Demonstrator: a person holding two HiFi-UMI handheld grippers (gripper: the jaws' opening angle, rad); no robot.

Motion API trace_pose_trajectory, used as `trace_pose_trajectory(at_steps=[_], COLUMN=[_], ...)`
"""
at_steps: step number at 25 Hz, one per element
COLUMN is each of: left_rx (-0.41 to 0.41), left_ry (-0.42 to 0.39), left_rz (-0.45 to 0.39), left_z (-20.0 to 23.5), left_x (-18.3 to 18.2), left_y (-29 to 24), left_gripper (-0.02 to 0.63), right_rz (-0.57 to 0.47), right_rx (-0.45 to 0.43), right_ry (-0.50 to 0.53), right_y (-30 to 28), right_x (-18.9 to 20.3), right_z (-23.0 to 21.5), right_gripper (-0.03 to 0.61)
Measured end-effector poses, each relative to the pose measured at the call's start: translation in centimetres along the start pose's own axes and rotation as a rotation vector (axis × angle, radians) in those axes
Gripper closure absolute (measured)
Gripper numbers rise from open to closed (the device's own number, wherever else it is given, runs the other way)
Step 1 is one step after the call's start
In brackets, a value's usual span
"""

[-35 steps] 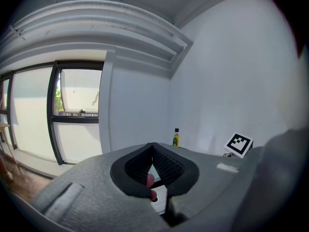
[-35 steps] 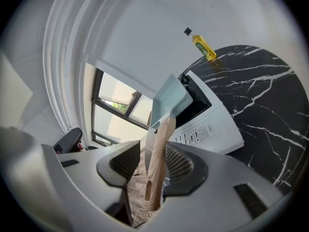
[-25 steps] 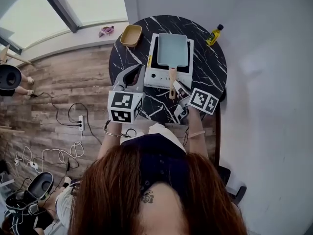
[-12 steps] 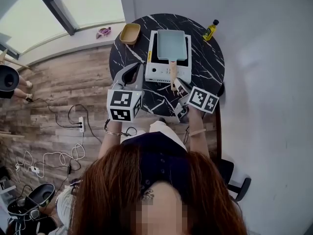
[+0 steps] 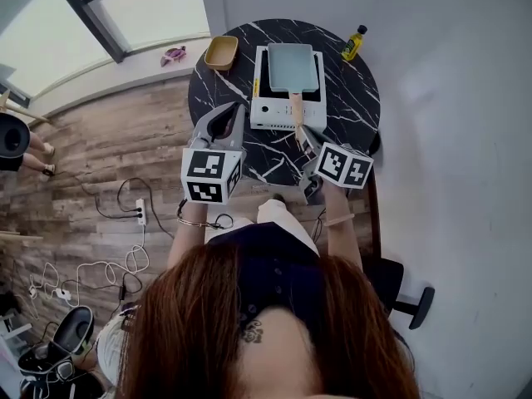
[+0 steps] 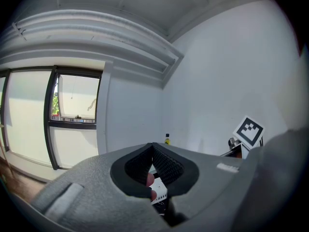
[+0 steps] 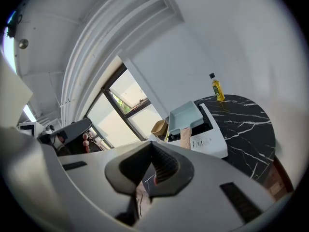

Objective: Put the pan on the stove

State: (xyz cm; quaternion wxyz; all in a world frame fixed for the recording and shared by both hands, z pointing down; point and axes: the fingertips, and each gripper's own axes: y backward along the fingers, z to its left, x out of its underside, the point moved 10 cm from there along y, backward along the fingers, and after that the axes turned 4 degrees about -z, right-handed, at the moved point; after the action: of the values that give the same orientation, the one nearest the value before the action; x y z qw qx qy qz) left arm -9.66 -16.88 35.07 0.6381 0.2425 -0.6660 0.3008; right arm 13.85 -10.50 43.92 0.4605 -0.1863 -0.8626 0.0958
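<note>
One marble desk [image 5: 353, 106] carries the white stove [image 5: 270, 116], and the pale green pan [image 5: 291, 66] is already seated on it. Beside the pan's wooden handle [image 5: 296, 115], the right tool [image 5: 305, 137] has just been clenched on nothing. The left tool [image 5: 232, 112] is likewise clenched and empty, so the task is judged complete.

Wood floor [image 5: 125, 140], lg window [image 5: 83, 23] — wht wall [image 5: 465, 73]

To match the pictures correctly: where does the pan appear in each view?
Head view: pan, top centre, on the white stove.
Left gripper view: pan not visible; the yellow bottle shows at centre.
Right gripper view: pan at centre, above the jaws.
Shared landmark: the yellow bottle.
</note>
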Motion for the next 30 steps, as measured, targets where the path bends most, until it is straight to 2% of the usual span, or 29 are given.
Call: trace_pose_trajectory(at_steps=[7, 19, 30], left_rx=[0.021, 0.084, 0.118], left_ry=[-0.001, -0.011, -0.006], left_rz=[-0.009, -0.024, -0.048], left_z=[0.1, -0.4, -1.0], left_x=[0.0, 0.4, 0.1], left_y=[2.3, 5.0, 5.3], left_gripper=[0.601, 0.601, 0.601], right_rz=[-0.034, -0.162, -0.256], right_rx=[0.011, 0.036, 0.072], right_ry=[0.014, 0.046, 0.189], right_y=[1.5, 4.9, 6.8], right_x=[0.9, 1.5, 1.0], right_z=[2.4, 5.7, 8.1], right_gripper=[0.568, 0.569, 0.569])
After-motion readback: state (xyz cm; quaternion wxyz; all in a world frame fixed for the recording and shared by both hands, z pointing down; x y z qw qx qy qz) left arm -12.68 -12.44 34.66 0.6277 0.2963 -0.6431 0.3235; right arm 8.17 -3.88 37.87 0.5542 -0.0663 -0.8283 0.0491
